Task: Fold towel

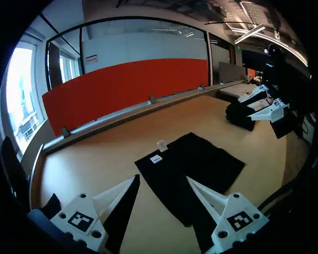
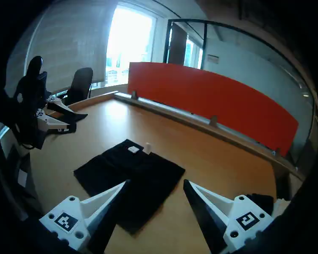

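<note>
Ahead, towel [image 1: 201,165] flat, beyond spread left claw [image 1: 162,178], right claw [image 2: 155,182]

Right claw [image 2: 155,183] hovering with jaws parted at lower centre, black towel [image 2: 116,169] lying flat mid-frame on the wooden counter [image 2: 218,169], left claw [image 2: 80,121] hanging at the left edge

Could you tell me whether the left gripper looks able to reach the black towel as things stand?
Probably yes: the left gripper is open and points straight at the towel, which lies flat on the table with nothing between them.
</note>
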Demonstrator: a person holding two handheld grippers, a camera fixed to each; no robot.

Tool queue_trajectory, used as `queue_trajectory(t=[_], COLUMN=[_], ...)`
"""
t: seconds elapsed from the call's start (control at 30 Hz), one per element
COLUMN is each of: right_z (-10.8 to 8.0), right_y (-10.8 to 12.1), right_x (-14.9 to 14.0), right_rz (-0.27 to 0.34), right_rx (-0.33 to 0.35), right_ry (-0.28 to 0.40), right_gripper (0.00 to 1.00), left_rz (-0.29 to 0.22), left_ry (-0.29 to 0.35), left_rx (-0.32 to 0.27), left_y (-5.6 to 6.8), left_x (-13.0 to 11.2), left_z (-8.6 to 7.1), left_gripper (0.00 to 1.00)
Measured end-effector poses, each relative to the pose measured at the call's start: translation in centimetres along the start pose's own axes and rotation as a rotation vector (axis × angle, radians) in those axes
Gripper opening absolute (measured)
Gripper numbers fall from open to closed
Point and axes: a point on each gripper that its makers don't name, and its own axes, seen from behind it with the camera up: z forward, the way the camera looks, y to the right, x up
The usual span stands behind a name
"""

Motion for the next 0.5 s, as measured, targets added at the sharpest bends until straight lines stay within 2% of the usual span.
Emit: queue_trajectory(t=[0.5], right_z=[2.5], right_y=[-2.1], right_x=[-5.6], right_rz=[-0.003], right_rx=[0.045], right_ry=[-0.083], right_gripper=[0.95], left_rz=[0.012], left_ry=[-0.096], left_rx=[-0.049], left_y=[1.8], left_x=[-5.4], left_z=[2.0], left_gripper=[0.69])
